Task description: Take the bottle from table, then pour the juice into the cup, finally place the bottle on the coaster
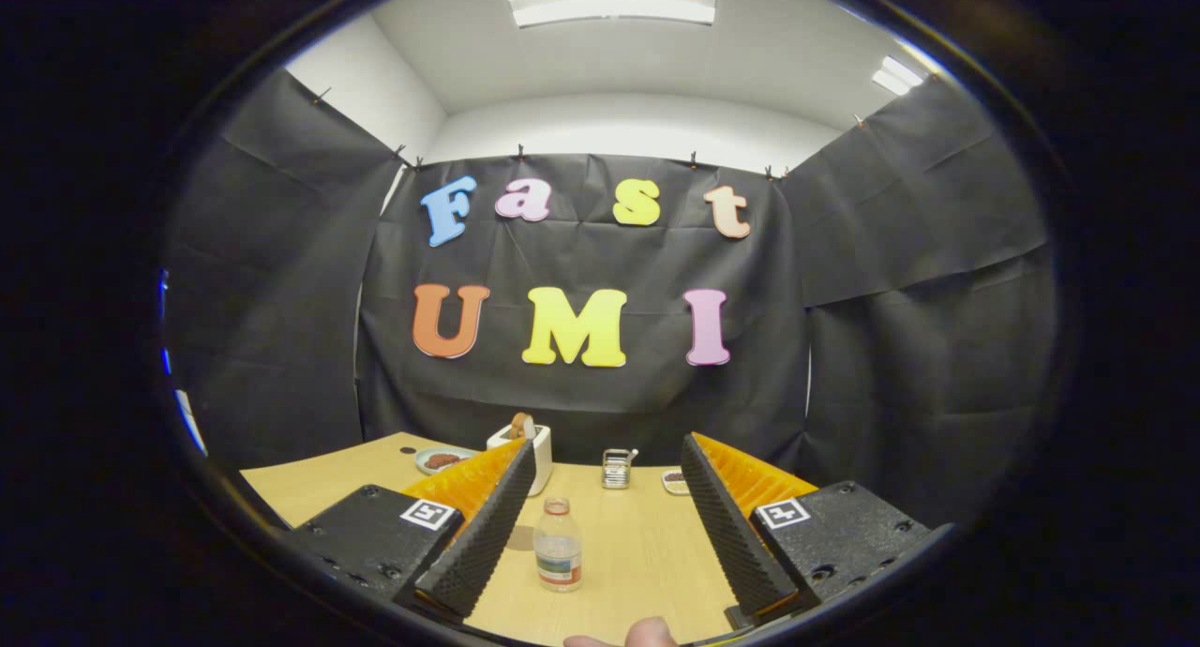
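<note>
Your hand-held gripper [600,525] is spread wide, so the bottle [558,546] stands framed between its fingers, seemingly untouched.

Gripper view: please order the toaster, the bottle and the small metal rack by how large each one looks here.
1. bottle, standing between the open gripper fingers, though it is nearest the camera, which enlarges it.
2. toaster, partly hidden behind one finger, so unsure against the bottle.
3. metal rack, clearly smallest.
</note>
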### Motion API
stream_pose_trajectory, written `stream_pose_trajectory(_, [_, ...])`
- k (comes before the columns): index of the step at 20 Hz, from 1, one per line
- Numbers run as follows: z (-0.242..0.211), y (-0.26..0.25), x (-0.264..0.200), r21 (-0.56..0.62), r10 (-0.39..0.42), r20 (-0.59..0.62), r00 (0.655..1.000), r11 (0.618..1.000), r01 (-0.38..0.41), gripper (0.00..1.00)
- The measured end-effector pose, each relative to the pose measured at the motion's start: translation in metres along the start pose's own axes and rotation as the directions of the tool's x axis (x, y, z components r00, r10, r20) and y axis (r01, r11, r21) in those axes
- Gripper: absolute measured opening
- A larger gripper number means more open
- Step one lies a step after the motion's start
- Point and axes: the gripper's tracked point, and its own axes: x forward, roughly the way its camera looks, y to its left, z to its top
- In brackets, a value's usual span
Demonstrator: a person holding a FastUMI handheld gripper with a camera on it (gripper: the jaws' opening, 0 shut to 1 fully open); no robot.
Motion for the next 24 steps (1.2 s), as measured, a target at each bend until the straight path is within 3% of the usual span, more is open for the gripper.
stream_pose_trajectory(12, [-0.013,-0.009,-0.005,0.008,-0.027,-0.016,1.000,1.000,0.027,1.00])
stream_pose_trajectory(24, [-0.058,0.007,0.006,-0.014,-0.030,-0.034,0.999,0.999,0.029,1.00])
